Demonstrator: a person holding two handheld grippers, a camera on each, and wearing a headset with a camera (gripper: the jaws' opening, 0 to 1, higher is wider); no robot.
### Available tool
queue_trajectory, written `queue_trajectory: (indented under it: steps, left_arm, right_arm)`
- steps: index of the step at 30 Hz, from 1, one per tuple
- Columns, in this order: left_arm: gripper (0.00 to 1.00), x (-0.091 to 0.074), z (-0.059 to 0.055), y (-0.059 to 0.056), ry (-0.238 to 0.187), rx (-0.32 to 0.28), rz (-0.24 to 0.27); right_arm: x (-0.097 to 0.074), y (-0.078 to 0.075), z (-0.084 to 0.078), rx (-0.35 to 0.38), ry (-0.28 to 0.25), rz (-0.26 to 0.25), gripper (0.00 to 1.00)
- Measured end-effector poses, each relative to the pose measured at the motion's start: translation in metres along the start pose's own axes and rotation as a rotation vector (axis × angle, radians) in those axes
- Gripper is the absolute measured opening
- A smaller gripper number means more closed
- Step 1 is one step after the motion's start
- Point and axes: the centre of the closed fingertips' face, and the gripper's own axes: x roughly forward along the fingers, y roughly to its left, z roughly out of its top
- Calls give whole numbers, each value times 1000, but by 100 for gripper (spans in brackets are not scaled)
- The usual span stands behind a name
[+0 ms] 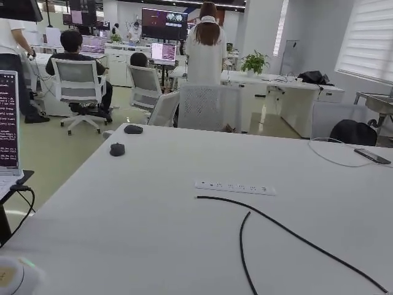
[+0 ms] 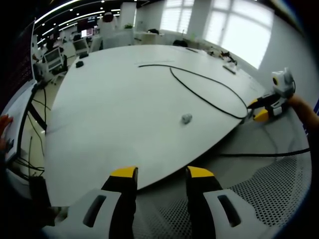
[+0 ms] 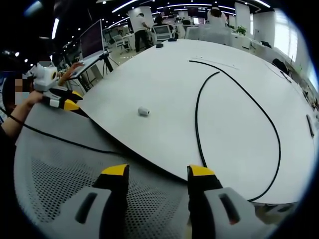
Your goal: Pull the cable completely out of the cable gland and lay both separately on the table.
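A long black cable point(image 1: 288, 230) lies in loose curves on the white table point(image 1: 153, 233). A small grey cable gland point(image 2: 186, 118) rests alone near the table's near edge, apart from the cable point(image 2: 199, 87). In the right gripper view the gland point(image 3: 143, 111) sits left of the cable point(image 3: 197, 119). My left gripper point(image 2: 162, 174) is open and holds nothing, off the table's edge. My right gripper point(image 3: 157, 172) is likewise open with nothing in it, short of the edge. Each one shows in the other's view, the right gripper point(image 2: 271, 102) and the left gripper point(image 3: 57, 94).
A white power strip point(image 1: 234, 187) lies beyond the cable. Two dark mice point(image 1: 117, 149) point(image 1: 133, 129) sit at the far left edge, a laptop point(image 1: 7, 123) at left, a phone point(image 1: 371, 156) at right. A mesh chair point(image 3: 55, 179) is below the grippers. People work behind.
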Motion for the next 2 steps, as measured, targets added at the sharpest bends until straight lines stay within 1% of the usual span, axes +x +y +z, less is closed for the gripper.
queue_trajectory:
  steps: [2]
  left_arm:
    - [39, 0, -1, 0, 0, -2, 1]
  right_arm:
    - [0, 0, 0, 2, 1, -1, 49]
